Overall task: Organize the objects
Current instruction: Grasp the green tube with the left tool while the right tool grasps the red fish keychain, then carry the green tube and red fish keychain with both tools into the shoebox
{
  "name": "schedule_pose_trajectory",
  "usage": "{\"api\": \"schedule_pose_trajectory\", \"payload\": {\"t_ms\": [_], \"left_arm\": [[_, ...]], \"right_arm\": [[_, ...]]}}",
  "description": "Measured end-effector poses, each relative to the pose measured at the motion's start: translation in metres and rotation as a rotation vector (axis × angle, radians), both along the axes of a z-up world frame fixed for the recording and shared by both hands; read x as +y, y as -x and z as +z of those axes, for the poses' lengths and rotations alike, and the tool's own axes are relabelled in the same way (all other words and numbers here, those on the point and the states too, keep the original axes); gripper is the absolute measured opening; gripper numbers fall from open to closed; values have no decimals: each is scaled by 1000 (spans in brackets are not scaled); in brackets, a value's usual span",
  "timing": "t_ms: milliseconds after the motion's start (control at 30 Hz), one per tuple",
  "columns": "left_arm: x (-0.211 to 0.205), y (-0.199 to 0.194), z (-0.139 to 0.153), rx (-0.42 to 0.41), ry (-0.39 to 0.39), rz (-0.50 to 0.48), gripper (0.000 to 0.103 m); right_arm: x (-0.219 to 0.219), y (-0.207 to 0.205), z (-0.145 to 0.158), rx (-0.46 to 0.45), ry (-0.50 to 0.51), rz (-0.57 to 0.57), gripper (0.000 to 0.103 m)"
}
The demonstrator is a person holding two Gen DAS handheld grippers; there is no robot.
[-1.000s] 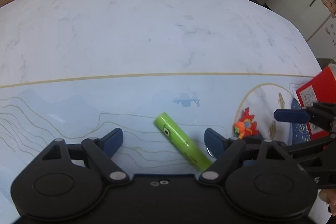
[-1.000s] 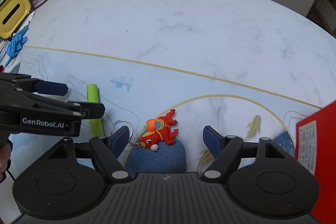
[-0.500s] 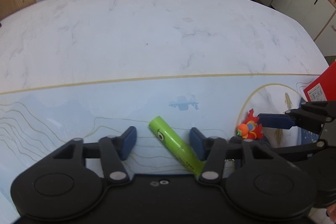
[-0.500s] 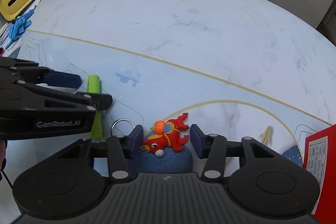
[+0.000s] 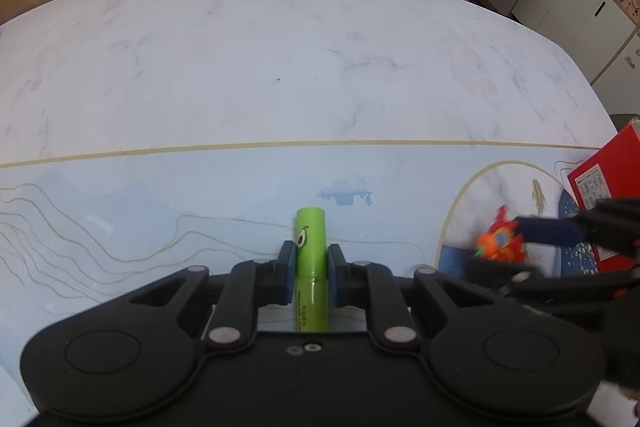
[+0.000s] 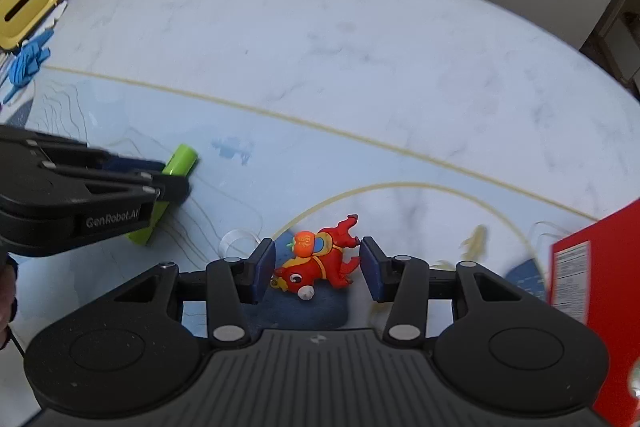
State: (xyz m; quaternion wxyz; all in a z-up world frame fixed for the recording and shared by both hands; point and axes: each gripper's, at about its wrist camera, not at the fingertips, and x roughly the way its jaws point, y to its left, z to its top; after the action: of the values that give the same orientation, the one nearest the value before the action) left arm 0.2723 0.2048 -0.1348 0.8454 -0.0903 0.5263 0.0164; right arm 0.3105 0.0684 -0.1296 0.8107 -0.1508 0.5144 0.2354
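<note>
Left gripper (image 5: 311, 265) clamped on green tube (image 5: 311, 255), tube pointing forward between blue pads, over pale blue mat (image 5: 160, 195) near table's (image 5: 280, 47) near edge. Right of it: key ring (image 6: 236, 241), then red fish keychain (image 6: 320, 257) lying on dark blue patch. Right gripper (image 6: 318, 269) straddling fish, pads close either side, contact unclear. Red box (image 6: 596, 307) at right edge.

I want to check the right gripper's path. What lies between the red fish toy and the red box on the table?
In the right wrist view, only the table's printed mat with a small yellow fish drawing lies between the red fish toy and the red box; no loose object.
</note>
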Motion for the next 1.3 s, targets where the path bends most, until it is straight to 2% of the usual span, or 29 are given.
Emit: {"api": "schedule_pose_trajectory", "payload": {"t_ms": [300, 700, 933, 1300], "left_arm": [[-17, 10, 27, -39, 23, -51, 14], [-85, 21, 103, -101, 14, -237, 14], [-139, 21, 130, -127, 25, -310, 14], [-230, 8, 146, -145, 22, -398, 14]], "right_arm": [[-30, 16, 43, -31, -23, -22, 45], [-99, 44, 108, -96, -67, -55, 45], [-148, 49, 126, -125, -83, -78, 45], [-229, 38, 136, -155, -71, -118, 45]]}}
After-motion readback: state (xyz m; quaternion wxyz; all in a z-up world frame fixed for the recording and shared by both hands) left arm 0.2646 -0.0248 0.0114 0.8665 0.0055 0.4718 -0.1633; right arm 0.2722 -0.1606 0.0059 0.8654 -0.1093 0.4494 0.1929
